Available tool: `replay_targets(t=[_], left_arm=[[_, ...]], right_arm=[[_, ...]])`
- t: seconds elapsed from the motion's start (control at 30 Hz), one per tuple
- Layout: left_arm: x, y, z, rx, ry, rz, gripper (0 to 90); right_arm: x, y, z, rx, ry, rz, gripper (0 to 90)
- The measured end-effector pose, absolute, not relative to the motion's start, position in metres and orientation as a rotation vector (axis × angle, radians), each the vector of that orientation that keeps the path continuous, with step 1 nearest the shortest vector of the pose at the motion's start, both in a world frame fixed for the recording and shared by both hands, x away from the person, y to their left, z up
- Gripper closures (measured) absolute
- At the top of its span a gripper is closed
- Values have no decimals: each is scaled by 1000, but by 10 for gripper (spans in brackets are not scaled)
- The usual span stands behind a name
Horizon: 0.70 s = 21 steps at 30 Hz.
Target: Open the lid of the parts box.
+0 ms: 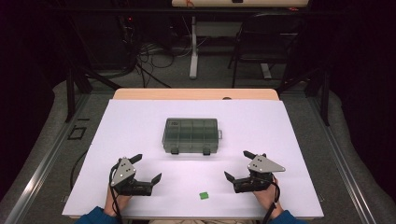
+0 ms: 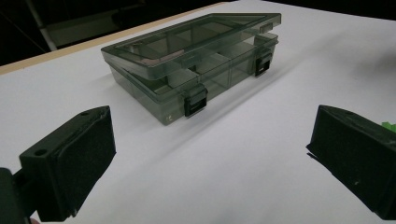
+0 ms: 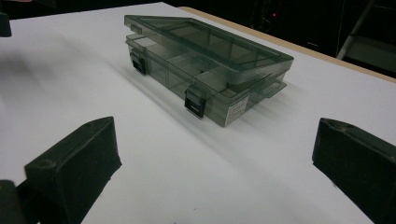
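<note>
Smoky compartment box (image 1: 190, 135), long axis left-right, latches facing person, left gripper (image 1: 148, 169) and right gripper (image 1: 236, 165) jaws wide.

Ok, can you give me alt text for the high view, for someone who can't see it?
A smoky translucent compartment box, lid down, sits mid-table on a white sheet. Nearer the person, the left tool and right tool rest open, with a small green piece between them.

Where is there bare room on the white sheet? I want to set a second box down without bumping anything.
Bare sheet lies left and right of the compartment box out to the white sheet edges, and behind it. In front it is tighter: the left gripper, right gripper and green piece share the near strip.
</note>
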<state>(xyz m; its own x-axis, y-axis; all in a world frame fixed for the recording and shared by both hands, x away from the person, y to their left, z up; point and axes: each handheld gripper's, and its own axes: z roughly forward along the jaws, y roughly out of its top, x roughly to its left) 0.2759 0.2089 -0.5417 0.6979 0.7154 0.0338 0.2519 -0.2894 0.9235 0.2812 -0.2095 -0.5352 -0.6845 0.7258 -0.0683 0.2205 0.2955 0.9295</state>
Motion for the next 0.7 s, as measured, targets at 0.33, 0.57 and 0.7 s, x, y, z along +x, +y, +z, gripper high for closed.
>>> replay_targets(t=[0.33, 0.57, 0.7], left_arm=[[290, 204, -543, 1886, 766, 524, 0], [299, 198, -543, 1904, 768, 512, 0], [304, 196, -544, 1918, 776, 510, 0]], right_arm=[[292, -198, -539, 835, 2174, 1329, 0], [295, -194, -541, 820, 2211, 1299, 0], [295, -192, -542, 803, 2219, 1300, 0]])
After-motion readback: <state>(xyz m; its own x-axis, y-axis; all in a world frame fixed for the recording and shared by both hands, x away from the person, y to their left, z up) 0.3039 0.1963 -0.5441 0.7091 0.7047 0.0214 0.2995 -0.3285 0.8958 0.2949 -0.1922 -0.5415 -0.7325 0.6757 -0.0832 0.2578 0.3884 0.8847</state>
